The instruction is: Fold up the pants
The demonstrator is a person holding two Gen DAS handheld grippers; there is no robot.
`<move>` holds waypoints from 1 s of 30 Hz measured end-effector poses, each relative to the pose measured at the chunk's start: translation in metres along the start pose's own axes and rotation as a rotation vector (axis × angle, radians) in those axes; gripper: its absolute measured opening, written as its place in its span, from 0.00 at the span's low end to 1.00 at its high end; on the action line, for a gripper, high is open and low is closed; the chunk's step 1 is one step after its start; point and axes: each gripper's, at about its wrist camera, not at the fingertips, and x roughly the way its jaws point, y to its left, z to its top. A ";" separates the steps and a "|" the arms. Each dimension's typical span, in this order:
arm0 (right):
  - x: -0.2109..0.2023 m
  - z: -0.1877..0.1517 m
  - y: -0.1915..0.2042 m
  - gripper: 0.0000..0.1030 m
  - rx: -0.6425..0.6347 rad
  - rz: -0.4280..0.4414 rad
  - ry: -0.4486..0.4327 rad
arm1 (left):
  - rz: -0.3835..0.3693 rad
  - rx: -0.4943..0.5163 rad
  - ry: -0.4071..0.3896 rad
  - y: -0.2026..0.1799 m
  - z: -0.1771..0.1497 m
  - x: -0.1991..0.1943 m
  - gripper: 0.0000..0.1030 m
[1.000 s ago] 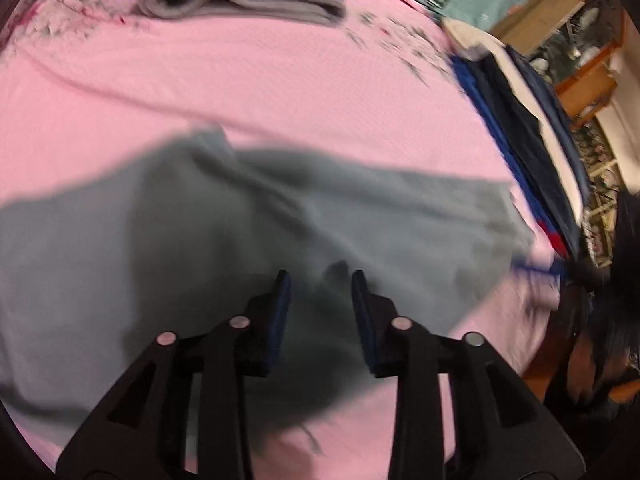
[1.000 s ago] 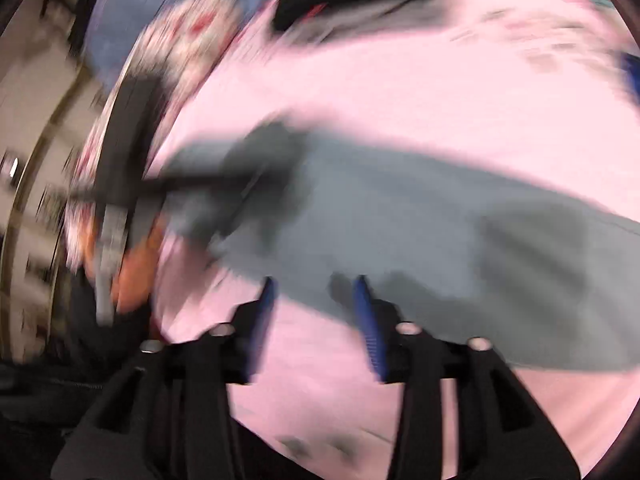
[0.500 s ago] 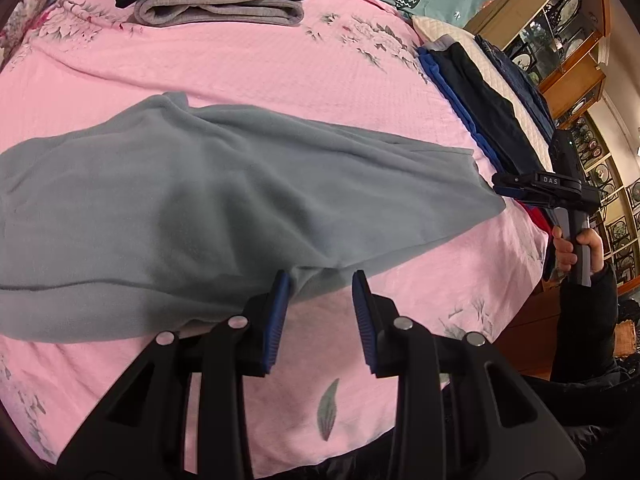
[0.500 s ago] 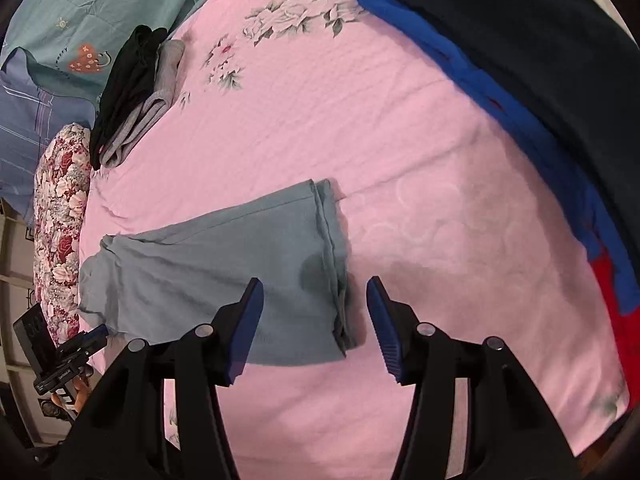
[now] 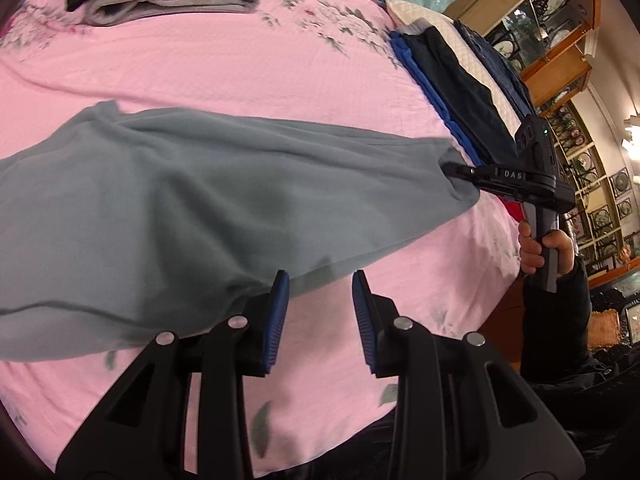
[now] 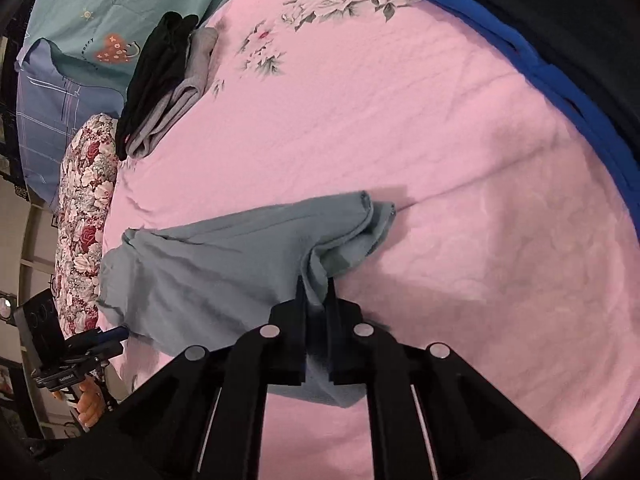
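right tool [image 6: 316, 292]: its jaws have just been closing, and they are now clenched on a bunched fold at the hem end of the grey, soft-knit pants [image 6: 224, 264]; half a second ago that hem lay flat and untouched between open jaws.
left tool [image 5: 318, 312]: parted, blue-padded jaws gripping nothing; the near edge of the pants lies just ahead of and beside its left pad, and pink sheet shows through the gap.
pants: spread lengthwise on the pink floral bed sheet [image 6: 420, 140], from the right tool's pinch across towards the left tool; the pinched hem now puckers and stands slightly off the sheet.
what changed: one end has gone from lying loose to being held, so the fold has an anchor.
meaning for the task: judged as the start of a fold; the left tool probably needs its own hold on the waist end before anything is carried over.
beyond the tools: a folded black-and-grey clothes pile [image 6: 168, 80] well apart at the far side of the bed.
to the right tool's right: a stack of dark navy and blue garments [image 6: 560, 60] along the bed edge.
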 end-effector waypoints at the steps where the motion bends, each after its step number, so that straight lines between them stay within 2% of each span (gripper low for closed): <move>1: -0.007 0.000 0.002 0.07 0.003 0.012 -0.023 | -0.012 0.009 0.010 -0.007 0.003 0.005 0.30; 5: -0.035 0.003 0.013 0.07 -0.008 0.054 -0.097 | -0.022 0.035 0.046 -0.031 0.020 0.030 0.21; 6: -0.039 0.004 0.016 0.07 -0.010 0.065 -0.103 | -0.024 0.033 0.055 -0.037 0.027 0.038 0.20; 8: -0.042 0.005 0.023 0.07 -0.024 0.068 -0.107 | -0.026 0.030 0.069 -0.047 0.041 0.054 0.10; 10: -0.039 0.004 0.027 0.07 -0.032 0.073 -0.102 | 0.000 0.039 0.069 -0.059 0.054 0.070 0.06; 16: -0.027 0.002 0.019 0.07 0.005 0.098 -0.082 | 0.008 0.010 0.053 -0.075 0.084 0.103 0.00; 19: -0.030 0.002 0.019 0.07 0.013 0.108 -0.090 | 0.005 -0.009 0.098 -0.073 0.081 0.127 0.00; 21: -0.031 0.002 0.023 0.07 0.012 0.107 -0.091 | -0.008 0.002 0.087 -0.074 0.078 0.122 0.00; 23: -0.032 0.003 0.028 0.07 0.007 0.107 -0.091 | -0.053 -0.001 0.078 -0.071 0.073 0.108 0.00; 27: -0.035 0.003 0.049 0.07 -0.019 0.111 -0.094 | -0.066 -0.035 -0.044 -0.042 0.062 0.050 0.00; 29: -0.035 0.002 0.067 0.07 -0.045 0.110 -0.097 | -0.035 -0.099 -0.112 -0.009 0.055 0.017 0.00; 30: -0.034 0.002 0.080 0.07 -0.068 0.112 -0.096 | 0.026 -0.137 -0.153 0.012 0.050 -0.001 0.00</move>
